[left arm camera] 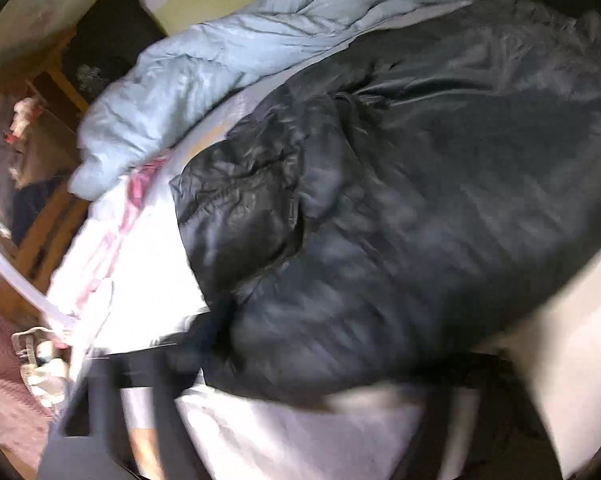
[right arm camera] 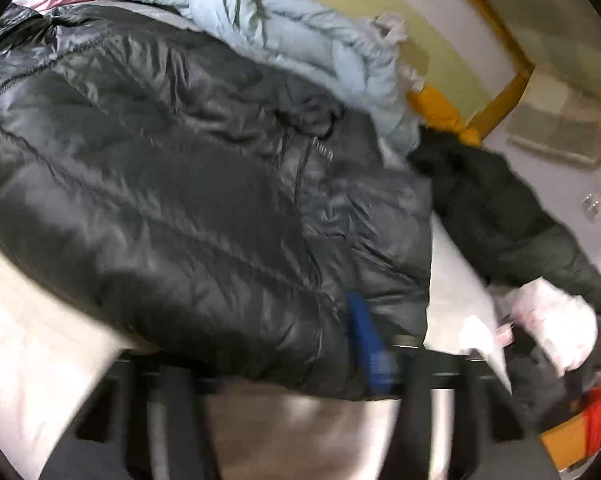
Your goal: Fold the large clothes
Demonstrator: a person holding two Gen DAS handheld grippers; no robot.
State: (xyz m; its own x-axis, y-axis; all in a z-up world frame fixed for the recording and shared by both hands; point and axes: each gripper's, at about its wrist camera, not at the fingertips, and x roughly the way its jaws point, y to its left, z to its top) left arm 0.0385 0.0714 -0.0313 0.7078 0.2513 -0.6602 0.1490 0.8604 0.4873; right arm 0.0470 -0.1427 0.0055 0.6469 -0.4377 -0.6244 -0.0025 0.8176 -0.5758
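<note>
Sprawling across a white bed sheet, a glossy black quilted puffer jacket lies crumpled, one sleeve folded over its body, beside a pale blue padded coat. Both views are motion-blurred. The left gripper and right gripper reach the jacket's near hem; whether either pinches it cannot be told.

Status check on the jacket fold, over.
Both grippers at the near hem of the black puffer jacket, frames too blurred to confirm grip. Jacket spread on bed. Light blue jacket bunched against its far edge, another dark coat alongside.
</note>
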